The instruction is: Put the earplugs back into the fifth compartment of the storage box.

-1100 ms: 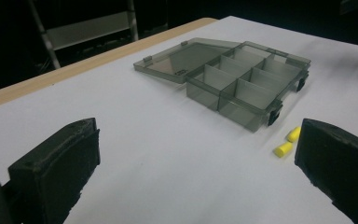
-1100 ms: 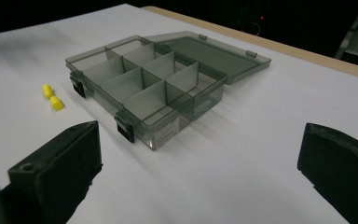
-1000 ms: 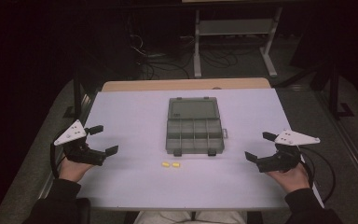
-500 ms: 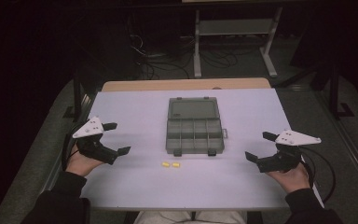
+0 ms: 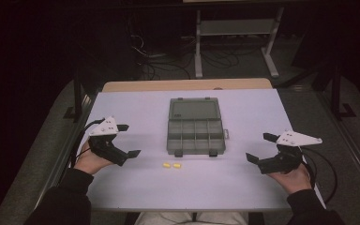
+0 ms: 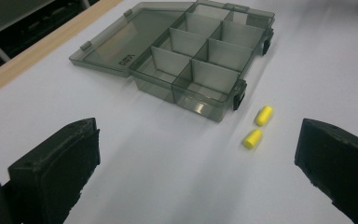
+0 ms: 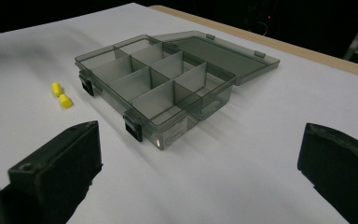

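A smoky clear compartment box (image 5: 195,136) (image 6: 200,60) (image 7: 158,84) lies open at mid-table, lid folded flat to the far side, its compartments empty. Two small yellow earplugs (image 5: 171,165) (image 6: 257,126) (image 7: 60,95) lie on the white table (image 5: 136,108) just in front of the box. My left gripper (image 5: 127,140) (image 6: 196,158) hovers open left of the earplugs, jaws wide apart and holding nothing. My right gripper (image 5: 261,147) (image 7: 200,168) stands open at the right side of the table, aimed at the box, nothing between its jaws.
A wooden strip (image 5: 187,85) runs along the table's far edge. Behind it a metal stand (image 5: 234,28) and loose cables (image 5: 154,61) sit on the dark floor. Bare table surrounds the box on both sides.
My left gripper has moved right and slightly forward, toward the earplugs. The right gripper, the box and the earplugs have stayed put.
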A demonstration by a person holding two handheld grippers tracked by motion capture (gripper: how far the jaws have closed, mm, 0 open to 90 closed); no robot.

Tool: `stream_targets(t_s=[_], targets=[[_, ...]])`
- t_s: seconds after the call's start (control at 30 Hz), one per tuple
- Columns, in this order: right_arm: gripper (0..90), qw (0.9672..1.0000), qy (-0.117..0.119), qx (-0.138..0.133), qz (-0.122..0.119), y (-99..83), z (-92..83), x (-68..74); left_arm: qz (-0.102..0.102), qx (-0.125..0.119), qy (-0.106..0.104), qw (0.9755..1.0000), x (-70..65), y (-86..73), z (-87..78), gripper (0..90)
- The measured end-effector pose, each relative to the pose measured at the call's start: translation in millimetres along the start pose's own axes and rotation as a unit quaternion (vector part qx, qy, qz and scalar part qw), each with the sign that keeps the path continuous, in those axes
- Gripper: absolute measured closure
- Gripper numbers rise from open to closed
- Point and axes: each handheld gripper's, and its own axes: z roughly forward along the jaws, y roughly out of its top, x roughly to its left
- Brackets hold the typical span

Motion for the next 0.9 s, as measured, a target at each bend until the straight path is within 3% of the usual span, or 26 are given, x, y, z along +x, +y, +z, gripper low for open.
stream_targets(t_s=[0.43, 0.9], targets=[[0.0, 1.0, 0.003, -0.006, -0.002, 1.3, -0.9, 1.4, 0.03, 0.02, -0.037, 0.9987, -10.9, 8.3, 24.1, 0.4], [0.0, 1.0, 0.005, -0.005, -0.006, 1.7, -0.1, 2.8, 0.075, 0.056, -0.071, 0.9931, -28.4, 18.4, 54.7, 0.5]])
